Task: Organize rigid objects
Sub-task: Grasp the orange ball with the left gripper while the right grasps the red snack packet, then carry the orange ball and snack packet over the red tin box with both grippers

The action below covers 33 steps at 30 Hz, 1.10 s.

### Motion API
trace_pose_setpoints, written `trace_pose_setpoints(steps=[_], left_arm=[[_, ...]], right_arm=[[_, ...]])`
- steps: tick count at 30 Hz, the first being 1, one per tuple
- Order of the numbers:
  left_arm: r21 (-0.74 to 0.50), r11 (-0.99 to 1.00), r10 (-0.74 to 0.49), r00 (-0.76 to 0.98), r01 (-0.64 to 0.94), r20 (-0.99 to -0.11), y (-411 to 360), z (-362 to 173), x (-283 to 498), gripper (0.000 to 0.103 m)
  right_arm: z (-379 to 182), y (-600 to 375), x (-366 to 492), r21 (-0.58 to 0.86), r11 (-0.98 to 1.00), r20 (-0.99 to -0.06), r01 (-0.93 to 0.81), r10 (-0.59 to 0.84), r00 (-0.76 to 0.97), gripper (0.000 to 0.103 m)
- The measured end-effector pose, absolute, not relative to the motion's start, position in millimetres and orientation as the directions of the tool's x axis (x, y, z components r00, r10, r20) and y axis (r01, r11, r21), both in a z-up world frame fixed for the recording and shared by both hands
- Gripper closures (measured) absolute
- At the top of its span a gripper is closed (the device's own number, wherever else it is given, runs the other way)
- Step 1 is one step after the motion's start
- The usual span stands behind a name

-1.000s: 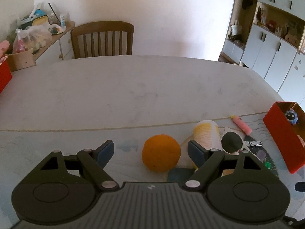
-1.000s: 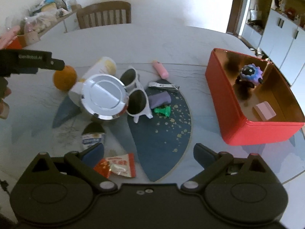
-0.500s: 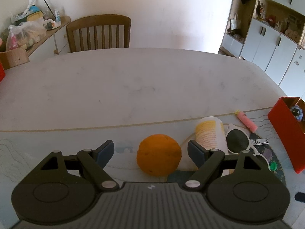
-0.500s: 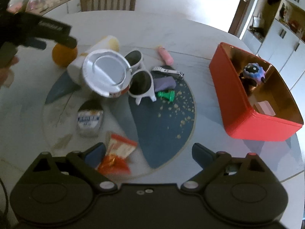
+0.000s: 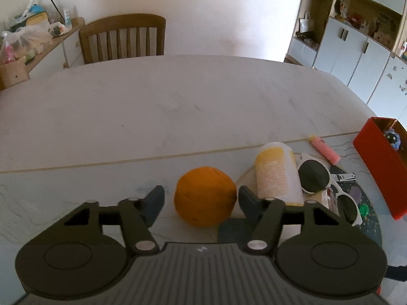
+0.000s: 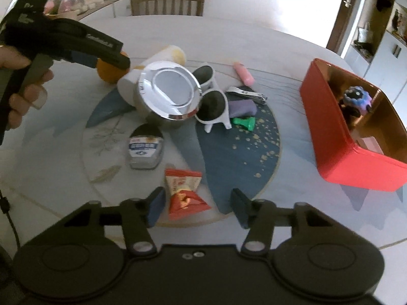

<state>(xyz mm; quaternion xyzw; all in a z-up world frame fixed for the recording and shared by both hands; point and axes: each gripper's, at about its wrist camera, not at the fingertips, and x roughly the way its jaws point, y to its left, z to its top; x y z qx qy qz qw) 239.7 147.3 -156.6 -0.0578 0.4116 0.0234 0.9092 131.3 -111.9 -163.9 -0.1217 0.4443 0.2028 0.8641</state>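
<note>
Left gripper closing around round orange fruit, pads not yet pressing. Right gripper closing over crinkled red snack packet, ungripped; likely paired pickups.

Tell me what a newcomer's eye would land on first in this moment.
Likely the orange, sitting between the fingers of the left gripper as its jaws close. Next, the red box at the table's right holding a purple toy. Then the shiny round lid amid clutter on the blue placemat.
</note>
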Motion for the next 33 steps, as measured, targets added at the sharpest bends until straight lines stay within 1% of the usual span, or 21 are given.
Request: trace_pose_setpoints(steps=[2, 5, 6, 14, 24, 28, 33], left_arm=[[-0.097, 0.992, -0.019, 0.663, -0.081, -0.748, 147.9, -156.2, 240.2, 0.049], [-0.102, 0.991, -0.021, 0.661, -0.085, -0.750, 148.9, -155.5, 240.8, 0.050], [-0.106, 0.990, -0.021, 0.660, -0.088, -0.751, 148.9, -155.4, 240.6, 0.050], [-0.049, 0.996, 0.015, 0.645, -0.081, -0.764, 140.5, -152.7, 234.5, 0.051], [-0.065, 0.987, 0.040, 0.627, -0.145, -0.778, 147.4, -142.8, 205.0, 0.051], [-0.092, 0.985, 0.023, 0.634, -0.149, -0.773, 144.1, -130.0, 192.9, 0.051], [-0.097, 0.986, 0.015, 0.643, -0.139, -0.766, 129.4, -109.4, 179.9, 0.051]], right_arm=[[-163.5, -110.7, 131.2, -0.025, 0.882, -0.818, -0.471, 0.253, 0.517, 0.058], [-163.0, -109.3, 130.2, -0.018, 0.870, -0.816, -0.493, 0.272, 0.509, 0.067], [-162.8, -108.7, 129.3, -0.017, 0.865, -0.816, -0.501, 0.278, 0.507, 0.072], [-156.2, -111.9, 125.8, -0.012, 0.855, -0.800, -0.518, 0.302, 0.518, 0.074], [-143.3, -132.2, 126.6, 0.012, 0.874, -0.783, -0.486, 0.310, 0.539, 0.074], [-133.2, -143.4, 125.3, 0.026, 0.880, -0.772, -0.474, 0.319, 0.550, 0.074], [-118.8, -159.2, 125.8, 0.046, 0.887, -0.755, -0.460, 0.333, 0.565, 0.074]])
